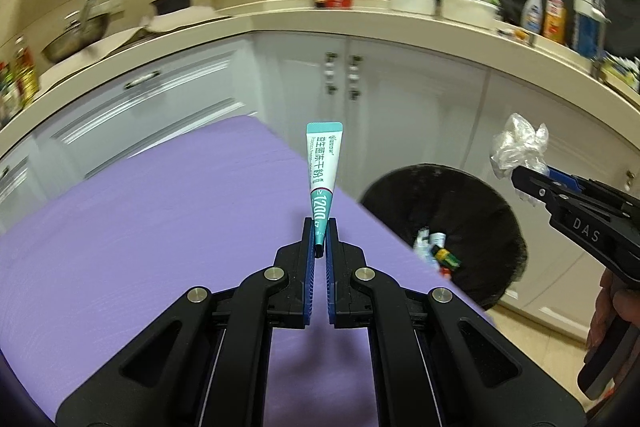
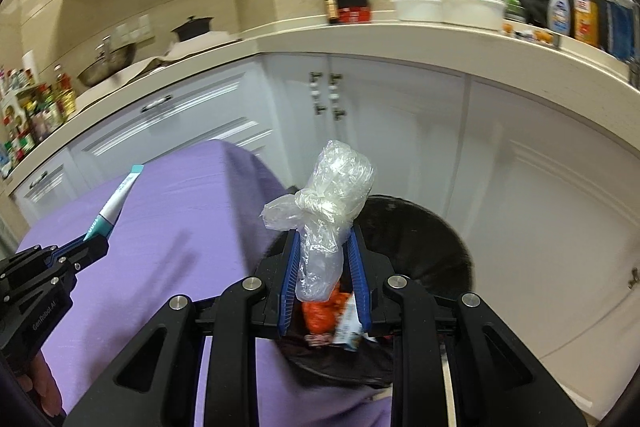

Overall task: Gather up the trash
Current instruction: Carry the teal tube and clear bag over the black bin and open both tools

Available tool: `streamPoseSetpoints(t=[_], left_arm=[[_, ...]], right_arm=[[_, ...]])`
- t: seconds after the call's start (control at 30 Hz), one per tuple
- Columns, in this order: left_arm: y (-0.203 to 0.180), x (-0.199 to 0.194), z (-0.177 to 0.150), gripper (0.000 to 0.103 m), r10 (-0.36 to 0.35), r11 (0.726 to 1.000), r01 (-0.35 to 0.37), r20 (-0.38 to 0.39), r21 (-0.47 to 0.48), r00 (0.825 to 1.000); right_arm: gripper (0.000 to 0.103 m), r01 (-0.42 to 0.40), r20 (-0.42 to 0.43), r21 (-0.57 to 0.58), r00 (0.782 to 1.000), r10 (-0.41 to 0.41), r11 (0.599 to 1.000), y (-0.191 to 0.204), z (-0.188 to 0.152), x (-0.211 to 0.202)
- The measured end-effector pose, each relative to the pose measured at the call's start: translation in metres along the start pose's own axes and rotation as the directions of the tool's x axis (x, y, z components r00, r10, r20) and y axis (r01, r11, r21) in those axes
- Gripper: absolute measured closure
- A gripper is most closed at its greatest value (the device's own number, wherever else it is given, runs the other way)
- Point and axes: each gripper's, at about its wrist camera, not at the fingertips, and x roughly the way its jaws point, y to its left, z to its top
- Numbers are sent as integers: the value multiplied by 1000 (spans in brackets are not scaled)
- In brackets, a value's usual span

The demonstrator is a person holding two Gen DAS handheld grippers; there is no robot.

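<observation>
1. The slim teal-and-white foil sachet [image 1: 321, 179] stood upright above the purple-covered worktop [image 1: 140, 247], pinched at its lower end by your left claw [image 1: 320, 235], whose blue pads were pressed together on it.
2. The knotted clear crumpled plastic bag [image 2: 328, 211] sat clamped between the pads of your right claw [image 2: 324, 239], over the bin's near rim.
3. The round black-lined trash bin [image 1: 460, 211] stood just beside the worktop's edge, with small wrappers inside.
4. White cabinets [image 2: 400, 127] and a cluttered beige counter [image 2: 440, 31] ran behind.
</observation>
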Motion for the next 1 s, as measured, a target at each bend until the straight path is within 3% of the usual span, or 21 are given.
streamPoseSetpoints(t=[0.37, 1.0], left_arm=[[-55, 24, 10, 98, -61, 996, 61, 1, 72, 998], [-87, 83, 23, 97, -93, 990, 97, -44, 103, 995]], right_arm=[[78, 38, 5, 59, 999, -38, 998, -41, -2, 2], [76, 49, -65, 68, 997, -45, 996, -57, 0, 51]])
